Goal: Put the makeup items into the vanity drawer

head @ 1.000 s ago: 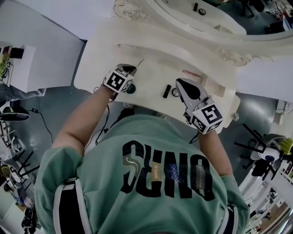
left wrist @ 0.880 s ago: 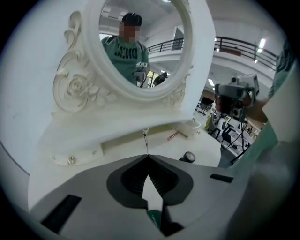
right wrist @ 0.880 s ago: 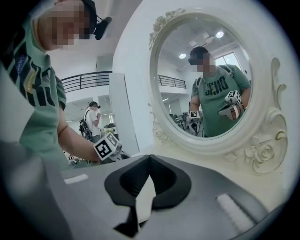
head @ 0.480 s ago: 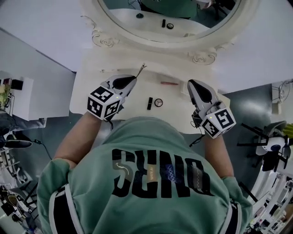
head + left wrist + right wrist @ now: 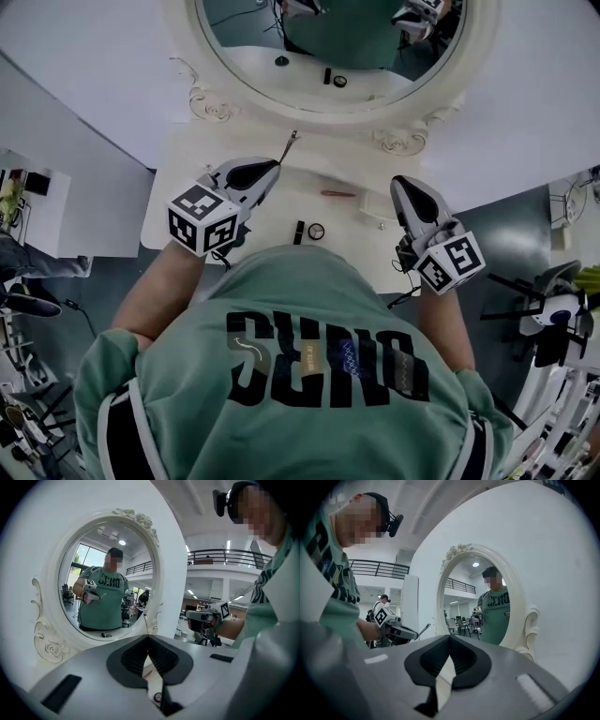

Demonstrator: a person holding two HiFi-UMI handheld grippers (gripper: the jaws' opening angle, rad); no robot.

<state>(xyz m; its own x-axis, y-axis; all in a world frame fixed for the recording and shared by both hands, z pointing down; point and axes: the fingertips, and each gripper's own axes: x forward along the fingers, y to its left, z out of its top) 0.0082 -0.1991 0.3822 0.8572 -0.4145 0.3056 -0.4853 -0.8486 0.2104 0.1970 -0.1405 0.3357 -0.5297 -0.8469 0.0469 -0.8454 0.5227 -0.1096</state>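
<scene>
- Left gripper (image 5: 278, 166): pale grey shell with black pads; its cube is white with black square markers.
- Right gripper (image 5: 401, 181): the same grey and black, with the same marker-patterned white cube.
- Thin stick (image 5: 292, 143) pinched at the left fingertips: dull brown-grey.
- Between the two sets of fingers: a black lipstick tube (image 5: 299, 232), a dark-rimmed round compact (image 5: 317, 231) with a pale centre, and a reddish-pink pencil (image 5: 337, 194).
- Vanity top (image 5: 178, 197) beneath the fingers: cream.
- Mirror frame (image 5: 211, 101) beyond the fingertips: cream, carved with scrolls.
- Shirt (image 5: 309, 300) behind the fingers: green with black lettering.
</scene>
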